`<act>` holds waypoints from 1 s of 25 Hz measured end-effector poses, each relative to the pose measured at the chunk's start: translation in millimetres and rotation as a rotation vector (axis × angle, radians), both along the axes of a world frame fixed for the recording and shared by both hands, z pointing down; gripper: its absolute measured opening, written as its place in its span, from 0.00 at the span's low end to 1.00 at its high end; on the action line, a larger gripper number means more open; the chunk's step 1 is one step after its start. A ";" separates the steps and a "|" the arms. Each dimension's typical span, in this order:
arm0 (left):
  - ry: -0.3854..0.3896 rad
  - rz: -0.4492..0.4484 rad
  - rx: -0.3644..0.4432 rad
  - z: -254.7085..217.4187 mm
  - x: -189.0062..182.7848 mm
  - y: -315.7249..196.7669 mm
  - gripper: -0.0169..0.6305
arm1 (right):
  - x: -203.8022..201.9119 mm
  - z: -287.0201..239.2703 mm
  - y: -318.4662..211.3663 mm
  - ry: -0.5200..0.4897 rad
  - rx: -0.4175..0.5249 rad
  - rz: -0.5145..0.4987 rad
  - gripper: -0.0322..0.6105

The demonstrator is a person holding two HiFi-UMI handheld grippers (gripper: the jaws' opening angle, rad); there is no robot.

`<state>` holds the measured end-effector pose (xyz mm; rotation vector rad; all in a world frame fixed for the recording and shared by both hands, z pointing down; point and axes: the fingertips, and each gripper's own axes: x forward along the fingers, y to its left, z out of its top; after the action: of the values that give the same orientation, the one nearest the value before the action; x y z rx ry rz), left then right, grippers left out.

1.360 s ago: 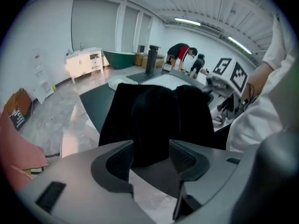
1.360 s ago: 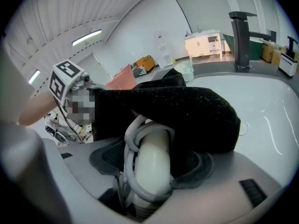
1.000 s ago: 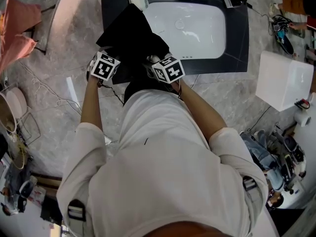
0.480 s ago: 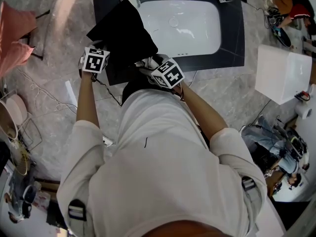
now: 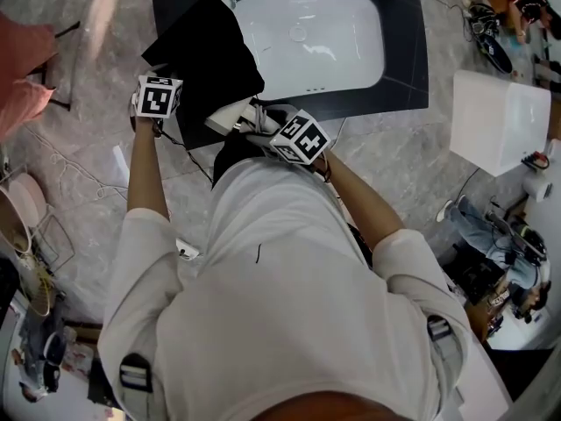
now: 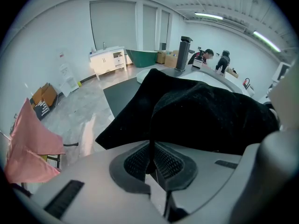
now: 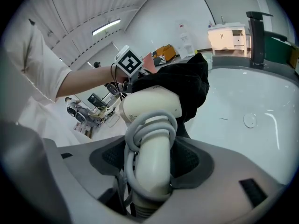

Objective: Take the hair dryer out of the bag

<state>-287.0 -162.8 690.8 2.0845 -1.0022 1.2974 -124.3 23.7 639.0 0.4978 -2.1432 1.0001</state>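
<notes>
The right hand-held gripper is clenched on the handle of the hair dryer, a pad on each side of the cream shaft. The grey cord is coiled round that same handle. The dryer looks like a hard, smooth plastic shell, stiff and probably a little slippery. Most of its weight likely sits in the head, so it may tip forward in the grip. The handle is the sensible place to hold it. The cord loops may add some friction, though they could also slide or loosen.

The far end of the dryer's head sits at the mouth of the black bag, with the cloth draped around it. The near part of the body shows bare between the two grippers, above the near edge of the dark table.

The bag is limp, light cloth that folds wherever it is pulled, so it is best held by a pinch at its edge. The left hand-held gripper holds it that way, its jaws closed tight on a thin fold of the black fabric.

Beyond lies the white sink.
</notes>
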 end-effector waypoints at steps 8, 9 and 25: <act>-0.010 -0.038 0.016 0.6 -0.6 -0.1 0.08 | 13.5 -9.1 17.9 -0.016 0.013 -0.029 0.48; -0.011 -0.043 0.019 0.7 -0.8 -0.2 0.07 | 16.2 -11.3 19.4 -0.021 0.013 -0.027 0.48; -0.049 -0.095 0.068 -29.4 6.0 16.2 0.29 | 94.1 -28.0 44.8 -0.045 0.063 0.098 0.48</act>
<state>-281.0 -146.6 661.4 2.0371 -1.1679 1.2885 -30.3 68.4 611.0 0.6212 -2.2140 1.0085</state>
